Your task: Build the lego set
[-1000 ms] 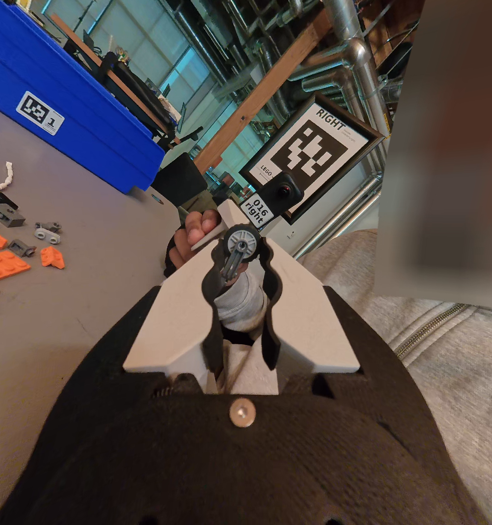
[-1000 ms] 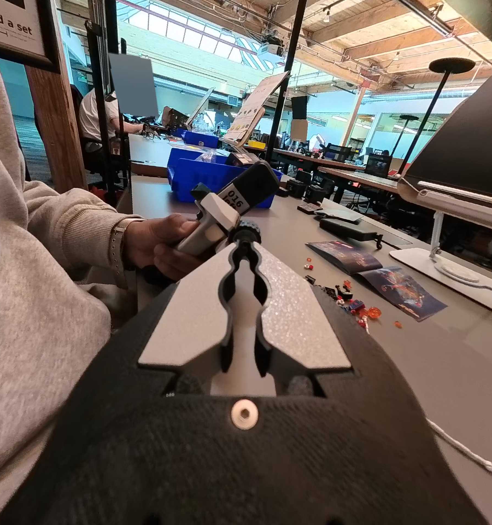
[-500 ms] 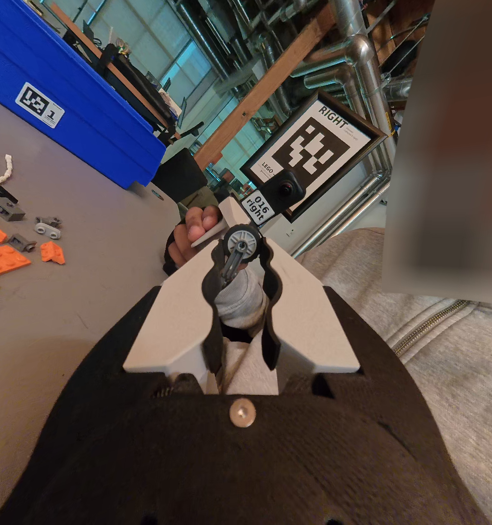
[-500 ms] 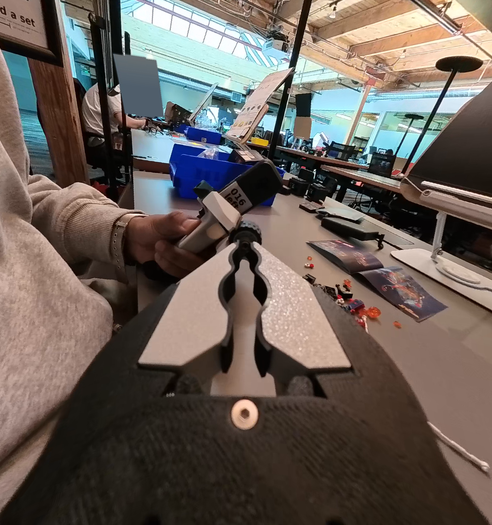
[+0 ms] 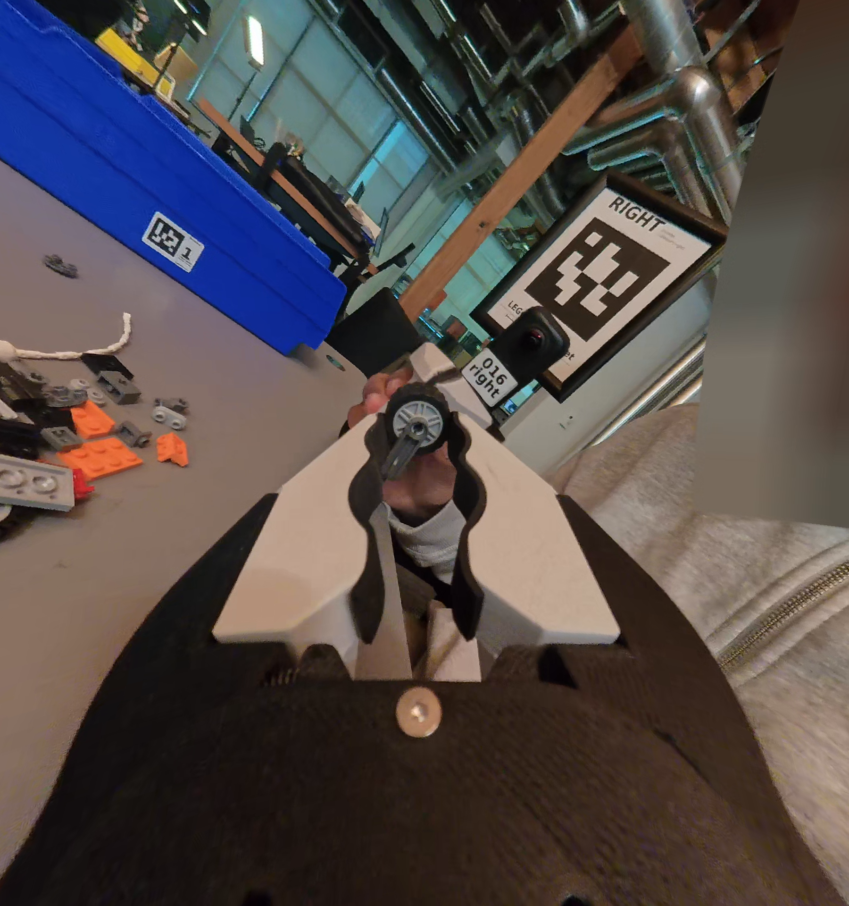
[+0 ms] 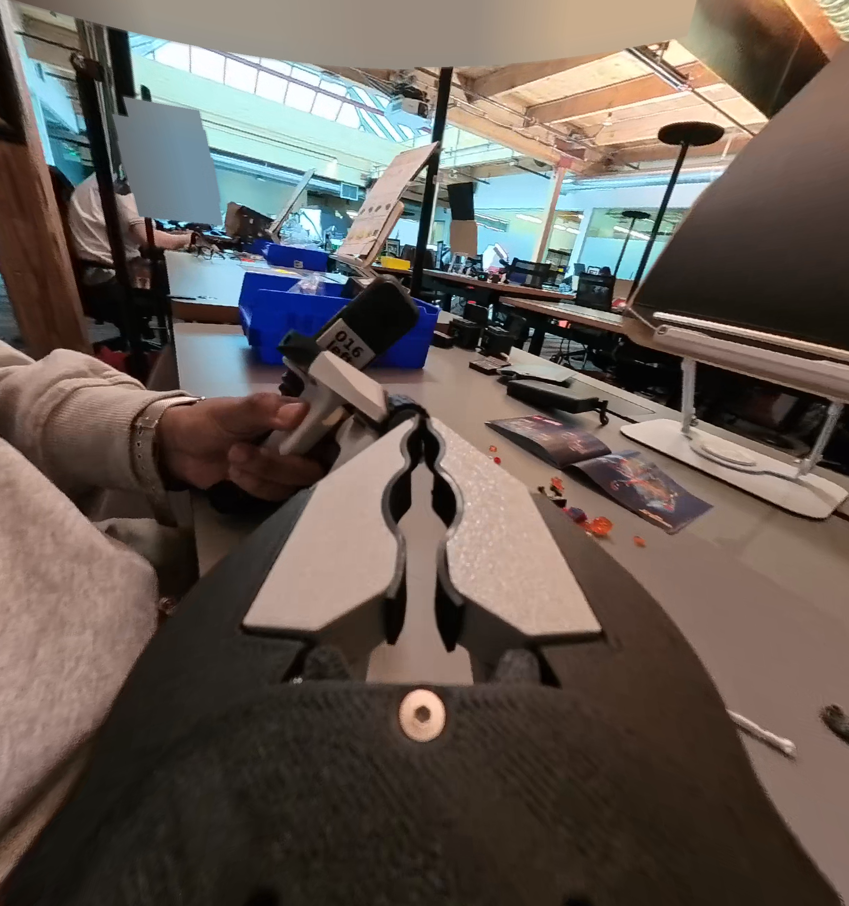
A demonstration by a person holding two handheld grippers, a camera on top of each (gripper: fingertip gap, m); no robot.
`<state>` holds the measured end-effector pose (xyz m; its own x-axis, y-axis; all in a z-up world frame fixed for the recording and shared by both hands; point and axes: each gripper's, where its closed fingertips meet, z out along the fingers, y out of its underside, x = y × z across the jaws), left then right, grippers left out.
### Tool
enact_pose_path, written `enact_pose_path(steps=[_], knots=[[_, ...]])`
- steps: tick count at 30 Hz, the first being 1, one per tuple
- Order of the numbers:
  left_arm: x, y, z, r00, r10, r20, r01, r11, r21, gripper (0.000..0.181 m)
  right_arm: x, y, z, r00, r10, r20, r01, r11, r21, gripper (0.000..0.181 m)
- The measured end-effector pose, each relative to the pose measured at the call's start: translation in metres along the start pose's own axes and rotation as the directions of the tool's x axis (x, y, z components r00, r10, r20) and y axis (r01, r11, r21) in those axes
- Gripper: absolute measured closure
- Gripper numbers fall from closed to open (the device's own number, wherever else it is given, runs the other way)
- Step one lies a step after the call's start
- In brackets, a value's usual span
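The left claw (image 5: 415, 431) is clenched on a small grey-hubbed wheel (image 5: 416, 420) at its tips, a dark axle (image 5: 399, 453) slanting toward 7 o'clock. The right claw (image 6: 415, 422), tips pinched together, meets the wheel's black tyre (image 6: 403, 409) at 12 o'clock. Loose bricks (image 5: 99, 448) lie on the desk (image 5: 118, 564) at 9 o'clock.

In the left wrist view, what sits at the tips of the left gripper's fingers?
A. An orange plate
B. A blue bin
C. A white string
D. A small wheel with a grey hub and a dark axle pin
D: the small wheel sits between the tips of the left gripper, while the orange plates, white string and blue bin lie off to the side on the table.
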<state>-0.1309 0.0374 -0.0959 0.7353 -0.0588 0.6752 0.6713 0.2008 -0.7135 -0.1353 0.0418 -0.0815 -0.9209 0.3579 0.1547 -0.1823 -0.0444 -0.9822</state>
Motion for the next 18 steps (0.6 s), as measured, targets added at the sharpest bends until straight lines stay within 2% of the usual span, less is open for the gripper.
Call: enact_pose_path(steps=[5, 14, 18], knots=[[0.0006, 0.0015, 0.0021, 1.0, 0.028, 0.01, -0.028, 1.0, -0.007, 0.158, -0.0052, 0.0035, 0.0046, 0.999, -0.033, 0.002, 0.033, 0.999, -0.028, 0.179], [0.0056, 0.0008, 0.003, 0.996, 0.086, 0.012, -0.086, 0.996, 0.001, 0.158, -0.0083, 0.0052, 0.0075, 0.996, 0.075, 0.055, -0.073, 0.996, -0.051, 0.176], [0.0059, 0.0008, 0.0028, 0.995, 0.1, 0.019, -0.1, 0.995, 0.001, 0.158, -0.0091, 0.0048, 0.0074, 0.996, 0.075, 0.057, -0.073, 0.996, -0.048, 0.177]])
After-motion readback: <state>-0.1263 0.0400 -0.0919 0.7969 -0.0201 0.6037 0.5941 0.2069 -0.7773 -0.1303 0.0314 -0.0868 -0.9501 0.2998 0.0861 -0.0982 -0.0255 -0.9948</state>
